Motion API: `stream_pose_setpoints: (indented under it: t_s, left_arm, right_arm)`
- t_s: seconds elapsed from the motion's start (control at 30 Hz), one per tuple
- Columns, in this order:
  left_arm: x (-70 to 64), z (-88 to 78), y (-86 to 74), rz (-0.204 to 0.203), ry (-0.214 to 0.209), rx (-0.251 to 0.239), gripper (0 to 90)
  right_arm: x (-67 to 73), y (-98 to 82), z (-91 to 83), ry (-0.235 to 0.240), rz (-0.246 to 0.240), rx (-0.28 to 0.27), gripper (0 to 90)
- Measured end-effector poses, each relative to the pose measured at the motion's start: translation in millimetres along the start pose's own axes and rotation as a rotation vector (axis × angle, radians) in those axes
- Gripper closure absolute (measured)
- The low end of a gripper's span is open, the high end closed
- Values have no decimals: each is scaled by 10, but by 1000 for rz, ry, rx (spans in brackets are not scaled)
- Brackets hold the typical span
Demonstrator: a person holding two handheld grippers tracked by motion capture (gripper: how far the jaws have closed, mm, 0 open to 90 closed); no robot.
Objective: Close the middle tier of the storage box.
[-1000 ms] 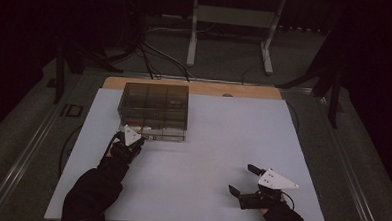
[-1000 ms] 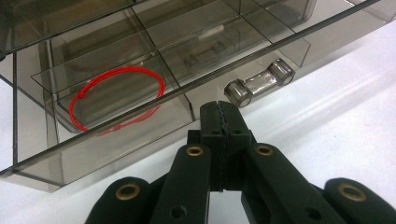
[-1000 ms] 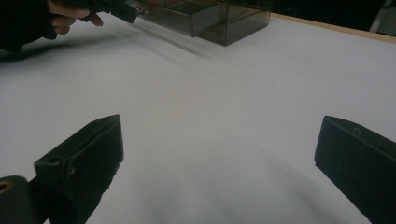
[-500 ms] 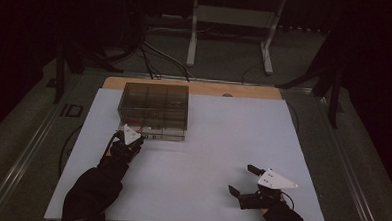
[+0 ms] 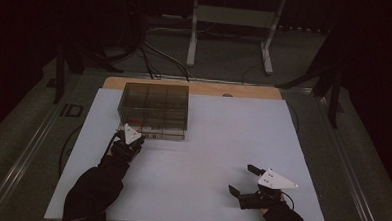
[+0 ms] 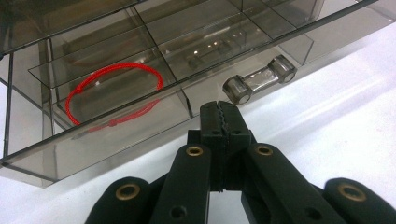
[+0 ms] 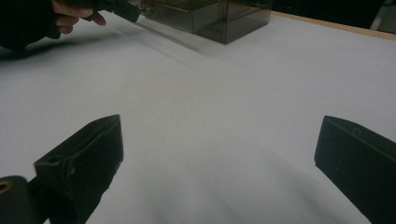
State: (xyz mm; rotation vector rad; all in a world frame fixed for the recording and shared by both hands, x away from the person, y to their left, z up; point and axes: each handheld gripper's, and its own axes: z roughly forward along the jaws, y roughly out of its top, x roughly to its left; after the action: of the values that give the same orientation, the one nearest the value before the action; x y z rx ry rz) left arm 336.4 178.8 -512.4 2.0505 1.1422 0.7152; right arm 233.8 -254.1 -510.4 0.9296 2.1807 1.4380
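A smoky clear box (image 5: 154, 110) with several compartments stands on the white table top (image 5: 207, 151), left of its middle. My left gripper (image 5: 143, 136) is at the box's front face, jaws shut with nothing between them. In the left gripper view its tips (image 6: 223, 111) sit just below the drawer's clear bar handle (image 6: 259, 79), close to it; I cannot tell if they touch. A red cord loop (image 6: 112, 91) lies inside the drawer. My right gripper (image 5: 244, 180) rests near the table's front right, jaws wide open and empty (image 7: 219, 154).
The box (image 7: 210, 14) and the person's other hand (image 7: 70, 16) show far off in the right gripper view. A wooden strip (image 5: 235, 89) runs along the table's far edge. Cables and a metal stand (image 5: 228, 22) lie on the floor beyond.
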Motion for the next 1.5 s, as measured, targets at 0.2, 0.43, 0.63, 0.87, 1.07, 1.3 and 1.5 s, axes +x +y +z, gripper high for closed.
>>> stream_pose_setpoints:
  t_s: [0.2, 0.43, 0.63, 0.87, 1.07, 1.3, 1.5]
  left_arm:
    - [1, 18, 10, 3, 0, 2, 900]
    - [-10, 34, 39, 6, 2, -2, 900]
    - [-11, 44, 49, 9, -1, 0, 900]
    - [0, 77, 75, 10, 2, 2, 900]
    - [19, 78, 89, 15, 3, 8, 900]
    - [4, 101, 110, 28, 3, 14, 900]
    - [9, 110, 115, 30, -2, 11, 900]
  right_arm:
    - [-2, -6, 10, 0, -1, 5, 13]
    - [-8, -9, 6, 0, 5, 4, 13]
    - [-5, -9, 9, 1, 4, 5, 13]
    - [-7, -9, 8, 0, 6, 4, 13]
    - [-9, -9, 3, -3, 9, 4, 13]
    - [-1, -2, 3, -1, 1, -1, 13]
    - [-3, -2, 1, -4, 1, 0, 13]
